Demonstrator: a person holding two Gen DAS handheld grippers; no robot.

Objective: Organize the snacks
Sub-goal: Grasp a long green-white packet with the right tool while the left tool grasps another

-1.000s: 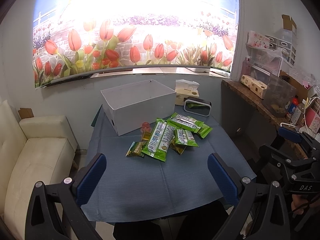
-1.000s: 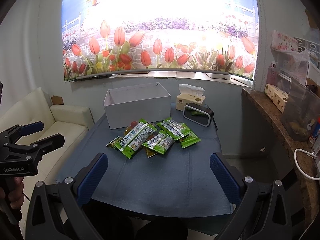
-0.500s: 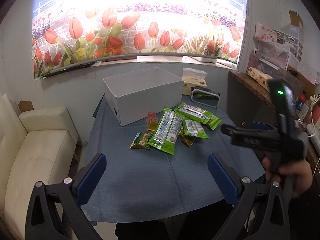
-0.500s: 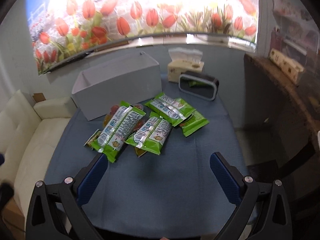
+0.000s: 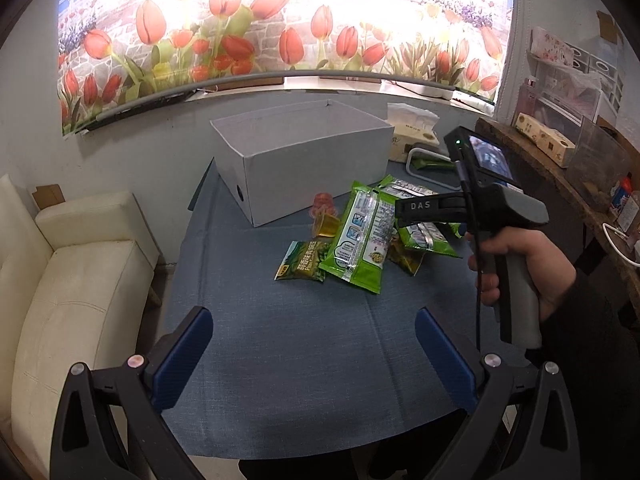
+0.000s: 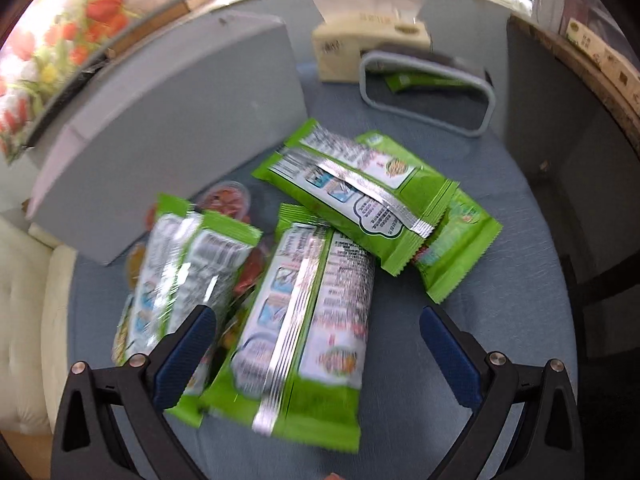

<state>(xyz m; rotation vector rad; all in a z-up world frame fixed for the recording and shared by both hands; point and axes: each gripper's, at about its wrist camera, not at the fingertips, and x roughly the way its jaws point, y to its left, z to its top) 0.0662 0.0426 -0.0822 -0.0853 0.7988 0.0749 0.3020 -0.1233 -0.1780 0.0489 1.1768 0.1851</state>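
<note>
Several green snack packets (image 5: 360, 236) lie piled on the blue table cloth (image 5: 304, 352), in front of an open white box (image 5: 304, 164). A small dark green packet (image 5: 304, 266) and jelly cups (image 5: 324, 216) sit at the pile's left. My left gripper (image 5: 316, 360) hangs open over the near table, with nothing between its fingers. My right gripper (image 6: 318, 356) is open low over the pile, its fingers either side of the middle green packet (image 6: 304, 320). A hand (image 5: 520, 264) holds its handle, seen in the left wrist view.
A tissue box (image 6: 372, 36) and a grey-rimmed tray (image 6: 476, 92) holding one green packet stand behind the pile. A cream sofa (image 5: 72, 288) is to the left of the table. A cluttered wooden shelf (image 5: 560, 168) runs along the right.
My right gripper has swung forward and down from the table's near side to just above the snack pile. The left gripper has come slightly closer to the table. Both stay open.
</note>
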